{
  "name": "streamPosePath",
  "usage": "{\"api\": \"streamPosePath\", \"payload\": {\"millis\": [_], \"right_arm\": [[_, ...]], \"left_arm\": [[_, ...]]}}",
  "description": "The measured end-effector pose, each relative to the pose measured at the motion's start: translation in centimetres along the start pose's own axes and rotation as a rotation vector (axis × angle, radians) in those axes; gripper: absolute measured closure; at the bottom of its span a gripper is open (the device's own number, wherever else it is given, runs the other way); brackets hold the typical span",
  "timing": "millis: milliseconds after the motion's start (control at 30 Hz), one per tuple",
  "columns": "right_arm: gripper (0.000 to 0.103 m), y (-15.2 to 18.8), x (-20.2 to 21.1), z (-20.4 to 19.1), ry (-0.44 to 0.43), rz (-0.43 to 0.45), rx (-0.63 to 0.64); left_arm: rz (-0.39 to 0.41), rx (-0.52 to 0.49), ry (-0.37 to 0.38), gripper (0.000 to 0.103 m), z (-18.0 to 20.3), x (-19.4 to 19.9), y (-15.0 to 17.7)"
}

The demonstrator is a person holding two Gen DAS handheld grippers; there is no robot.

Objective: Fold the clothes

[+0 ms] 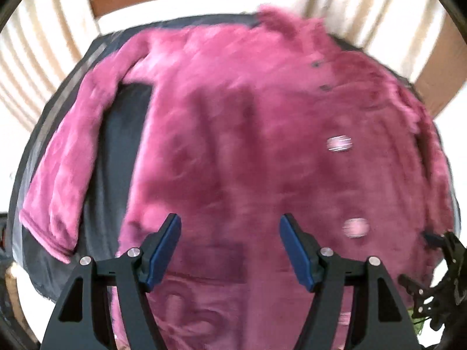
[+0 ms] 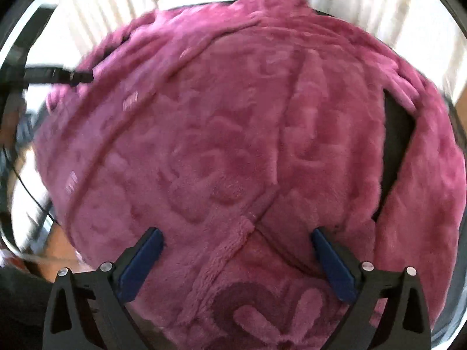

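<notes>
1. Nearest the lens in the left wrist view, the left gripper (image 1: 230, 248) has its blue-padded fingers (image 1: 163, 250) spread wide apart with nothing between them, hovering over the lower part of the garment.
2. The right gripper (image 2: 236, 262) in its own view is likewise spread wide and empty, its blue pads (image 2: 332, 265) above the plush fabric.
3. The task's thing, a pink fleece jacket (image 1: 248, 122), lies spread flat on a dark grey cloth-covered surface (image 1: 122, 151), front side up.
4. Its left-hand sleeve (image 1: 64, 163) stretches out to the side and toward the camera, with a strip of grey cloth showing between sleeve and body.
5. Pale round buttons (image 1: 355, 227) run along the front opening; both are blurred.
6. In the right wrist view the other sleeve (image 2: 429, 180) lies beside the body, a dark gap between them.
7. The right gripper's black frame shows at the lower right edge of the left view.
8. Behind the surface stand pale vertical slats (image 1: 38, 67).
</notes>
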State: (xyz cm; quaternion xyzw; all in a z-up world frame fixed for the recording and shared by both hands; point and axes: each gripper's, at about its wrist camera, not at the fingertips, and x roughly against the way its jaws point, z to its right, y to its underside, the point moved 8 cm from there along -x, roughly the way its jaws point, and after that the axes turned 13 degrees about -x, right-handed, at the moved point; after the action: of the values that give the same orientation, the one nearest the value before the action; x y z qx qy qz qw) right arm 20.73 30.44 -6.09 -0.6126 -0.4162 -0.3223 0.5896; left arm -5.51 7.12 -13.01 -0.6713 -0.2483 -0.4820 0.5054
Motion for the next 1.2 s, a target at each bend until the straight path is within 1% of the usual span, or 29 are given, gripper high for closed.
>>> {"api": "streamPosePath", "payload": {"millis": [100, 200, 333, 500, 600, 700, 733, 767, 800, 833, 867, 900, 933, 967, 1033, 1133, 1200], "right_arm": [[0.0, 0.2, 2.9, 2.4, 0.01, 0.069, -0.077], [0.0, 0.6, 5.6, 5.2, 0.026, 0.13, -0.151], [0.0, 2.6, 6.9, 10.8, 0.101, 0.123, -0.213], [0.0, 1.7, 5.3, 11.2, 0.095, 0.082, -0.112], [0.002, 1.2, 4.4, 11.5, 0.091, 0.057, -0.052], [0.01, 0.7, 3.5, 11.8, 0.088, 0.027, 0.002], [0.019, 0.8, 3.0, 12.2, 0.09, 0.003, 0.001], [0.033, 0.9, 2.6, 12.6, 0.096, -0.02, -0.01], [0.042, 1.0, 2.2, 13.2, 0.103, -0.041, -0.026], [0.056, 1.1, 1.8, 13.7, 0.109, -0.061, -0.043], [0.06, 1.1, 1.5, 14.3, 0.112, -0.077, -0.067], [0.067, 0.7, 1.6, 14.8, 0.106, -0.081, -0.108], [0.076, 0.3, 1.7, 15.3, 0.095, -0.082, -0.152], [0.083, -0.2, 2.0, 15.6, 0.075, -0.075, -0.202], [0.089, -1.3, 2.8, 16.2, 0.034, -0.054, -0.3], [0.09, -3.7, 5.5, 17.1, -0.036, 0.028, -0.434], [0.09, -5.5, 7.6, 17.9, -0.096, 0.088, -0.525]], "left_arm": [[0.042, -0.036, 0.051, 0.028, 3.0, 1.5, -1.4], [0.047, -0.078, 0.099, 0.028, 6.0, 2.1, -1.9], [0.034, -0.119, 0.166, 0.028, 9.8, 1.9, -2.5], [0.022, -0.177, 0.211, 0.028, 13.5, 2.0, -3.3], [0.014, -0.207, 0.245, 0.028, 14.9, 2.0, -3.7], [0.007, -0.212, 0.274, 0.028, 15.3, 1.3, -4.5], [0.006, -0.206, 0.286, 0.028, 15.3, 1.0, -4.8], [0.005, -0.198, 0.298, 0.028, 15.4, 0.7, -5.1], [0.007, -0.188, 0.313, 0.028, 15.3, 0.3, -5.6], [0.006, -0.182, 0.326, 0.028, 15.4, -0.1, -6.0], [0.004, -0.177, 0.336, 0.027, 15.4, -0.5, -6.3], [-0.003, -0.175, 0.346, 0.027, 15.6, -0.9, -6.6], [-0.013, -0.176, 0.353, 0.027, 15.9, -1.4, -6.8], [-0.025, -0.177, 0.36, 0.027, 16.2, -1.8, -7.0], [-0.048, -0.186, 0.394, 0.027, 17.4, -2.2, -7.2], [-0.065, -0.214, 0.462, 0.027, 20.2, -1.9, -7.6], [-0.066, -0.235, 0.537, 0.027, 22.9, -1.2, -7.8]]}}
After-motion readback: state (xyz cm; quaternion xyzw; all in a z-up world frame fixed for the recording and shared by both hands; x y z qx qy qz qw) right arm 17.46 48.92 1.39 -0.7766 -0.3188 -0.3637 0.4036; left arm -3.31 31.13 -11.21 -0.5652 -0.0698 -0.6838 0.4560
